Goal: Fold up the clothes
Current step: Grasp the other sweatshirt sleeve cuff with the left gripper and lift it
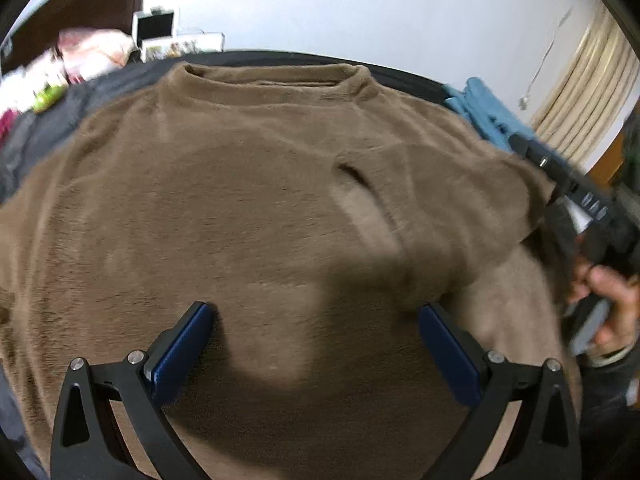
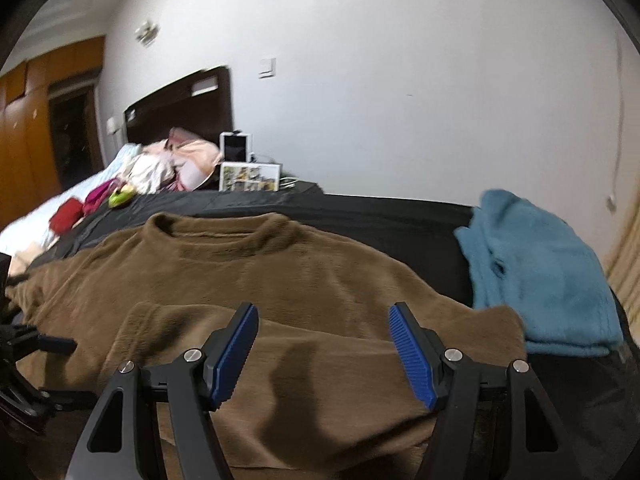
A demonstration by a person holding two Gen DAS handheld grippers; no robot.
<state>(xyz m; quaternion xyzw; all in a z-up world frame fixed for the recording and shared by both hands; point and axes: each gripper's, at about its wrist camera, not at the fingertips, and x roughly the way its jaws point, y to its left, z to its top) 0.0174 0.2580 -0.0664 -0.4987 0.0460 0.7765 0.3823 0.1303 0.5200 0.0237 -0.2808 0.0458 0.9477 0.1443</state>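
Nearest to me, my left claw hangs released over the lower body of the brown sweater, its blue pads spread wide with only pile between them and nothing pinched. My right claw is likewise released, jaws apart above the near part of the same sweater, gripping nothing.

The sweater lies flat and face up on the dark sheet covering the bed, collar pointing away from me. Its right sleeve looks already folded inward across the chest, the cuff end lying over the body. From the left wrist view I can see the person's hand holding the right tool off at the sweater's edge, blurred.

I judge we are early in the fold: one sleeve in, the other side not yet brought over. The next move calls for my left claw to reach out to the opposite sleeve, clench on its cuff or shoulder edge, and carry it across so both sides stack evenly before folding the hem up towards the collar.

Further off to the right, a blue garment sits folded on the sheet, just beside the sweater's edge. Beyond, loose clothing is heaped by the dark headboard.
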